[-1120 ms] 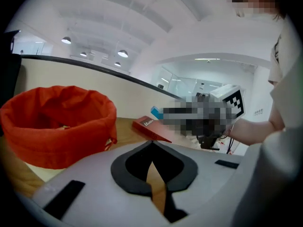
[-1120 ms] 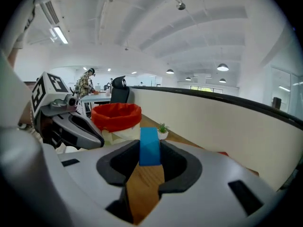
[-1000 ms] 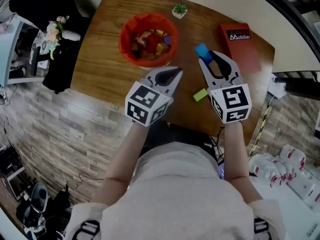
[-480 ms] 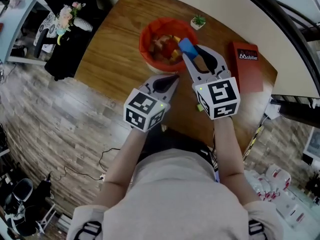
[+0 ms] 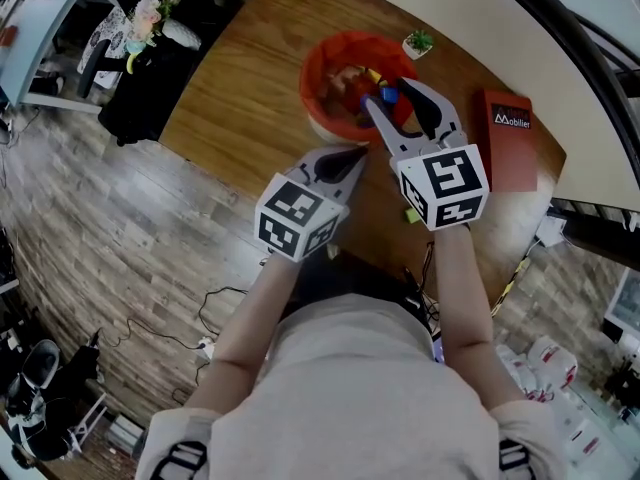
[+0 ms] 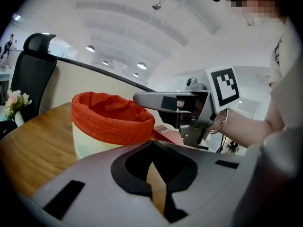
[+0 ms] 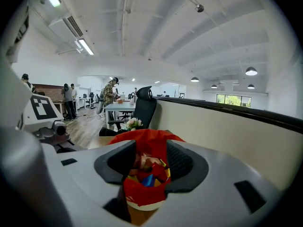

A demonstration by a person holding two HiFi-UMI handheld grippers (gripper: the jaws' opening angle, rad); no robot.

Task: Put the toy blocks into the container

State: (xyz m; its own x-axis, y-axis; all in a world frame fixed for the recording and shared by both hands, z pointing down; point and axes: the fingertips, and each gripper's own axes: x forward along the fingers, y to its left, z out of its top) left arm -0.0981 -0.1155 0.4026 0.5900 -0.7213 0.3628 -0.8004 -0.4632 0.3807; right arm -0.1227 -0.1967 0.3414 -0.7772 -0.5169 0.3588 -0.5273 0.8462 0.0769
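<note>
Right gripper [image 7: 150, 145]: released. Jaws stand apart and have just been opening, with nothing clamped. It hangs over the container's mouth, and only the container's contents show through the gap.
Blue block [image 5: 389, 95]: dropped. Lies inside the container among the other blocks, right of centre. In the head view it sits in line between the right jaw tips.
Container [image 6: 109, 122]: red fabric cuff over a pale lower wall, standing on the far middle of the table [image 5: 250, 88]. Holds a mixed pile of red, yellow and blue pieces.
Left gripper [image 6: 152, 144]: clenched and empty, jaws meeting at the tips. Sits on the near side of the container, pointing at it and just short of its wall. Right gripper is just beside it, on its right.
Green block [image 5: 410, 214]: on the table, near-right of the container, mostly hidden by the right gripper's marker cube.
Potted plant [image 5: 419, 42]: small, just beyond the container's far-right rim.
Red box [image 5: 512, 143]: flat, white lettering on top, near the table's right edge, well apart from the container.
</note>
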